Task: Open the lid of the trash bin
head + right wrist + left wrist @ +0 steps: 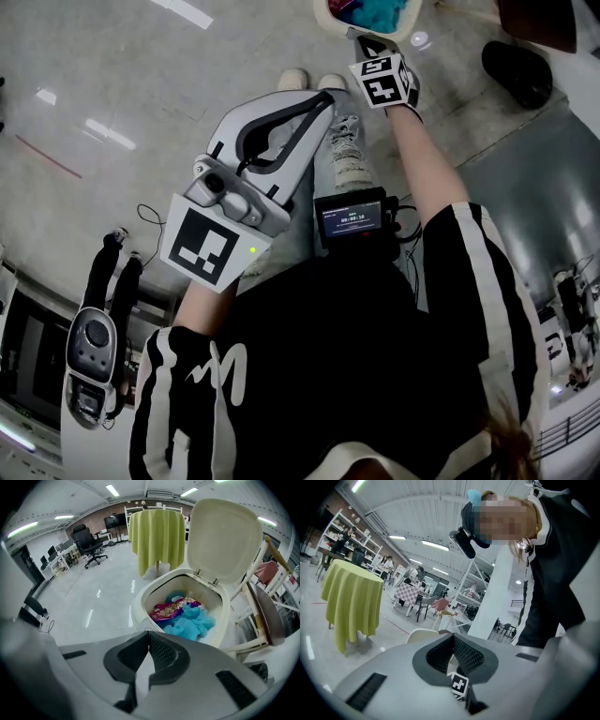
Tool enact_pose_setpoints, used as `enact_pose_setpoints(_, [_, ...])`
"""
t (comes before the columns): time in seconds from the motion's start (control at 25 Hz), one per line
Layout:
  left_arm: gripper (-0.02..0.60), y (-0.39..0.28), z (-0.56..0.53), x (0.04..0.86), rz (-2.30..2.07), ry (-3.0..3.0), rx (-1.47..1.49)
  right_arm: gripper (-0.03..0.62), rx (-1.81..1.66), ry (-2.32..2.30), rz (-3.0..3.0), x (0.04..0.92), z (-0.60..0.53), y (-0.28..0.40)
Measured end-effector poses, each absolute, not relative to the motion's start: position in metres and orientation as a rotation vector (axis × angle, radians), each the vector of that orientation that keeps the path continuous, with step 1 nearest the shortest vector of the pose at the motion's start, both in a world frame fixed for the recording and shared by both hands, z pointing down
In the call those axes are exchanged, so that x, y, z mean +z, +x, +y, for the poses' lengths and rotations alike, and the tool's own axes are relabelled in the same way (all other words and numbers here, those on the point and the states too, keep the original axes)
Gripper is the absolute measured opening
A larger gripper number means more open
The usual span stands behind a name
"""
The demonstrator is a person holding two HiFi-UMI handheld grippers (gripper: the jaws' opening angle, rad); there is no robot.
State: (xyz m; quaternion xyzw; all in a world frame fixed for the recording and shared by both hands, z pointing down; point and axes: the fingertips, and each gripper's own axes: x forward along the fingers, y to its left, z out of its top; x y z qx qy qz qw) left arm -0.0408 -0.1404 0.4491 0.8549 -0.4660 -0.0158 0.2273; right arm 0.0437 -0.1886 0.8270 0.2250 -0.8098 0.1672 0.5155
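The cream trash bin [138,603] stands in front of my right gripper [149,633], its lid [225,541] swung up and standing upright at the back. Inside lie crumpled blue material [192,620] and a pink wrapper [165,612]. In the head view the trash bin [328,19] shows at the top edge, with the right gripper [363,39] stretched out just short of its rim, jaws shut on nothing. My left gripper [323,98] is held close to the person's body, pointing forward over the floor. In its own view the left gripper [452,637] is shut and holds nothing.
A round table under a yellow-green cloth [157,536] stands behind the bin. A wooden chair [267,616] is close on the bin's right. A spare gripper [94,337] rests on a stand at the left. A small screen [352,220] hangs at the person's waist.
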Motion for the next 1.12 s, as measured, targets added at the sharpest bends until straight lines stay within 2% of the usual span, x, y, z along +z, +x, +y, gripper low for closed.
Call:
enact_pose_setpoints(0.24, [0.008, -0.041, -0.14, 0.446, -1.283, 2.36, -0.048, 0.004, 0.497, 0.572, -1.935, 0.822, -0.194, 0.046])
enact_pose_setpoints(1.12, [0.008, -0.043, -0.139, 0.421, -1.289, 2.384, -0.086, 0.003, 0.371, 0.596, -2.099, 0.744, -0.198, 0.024])
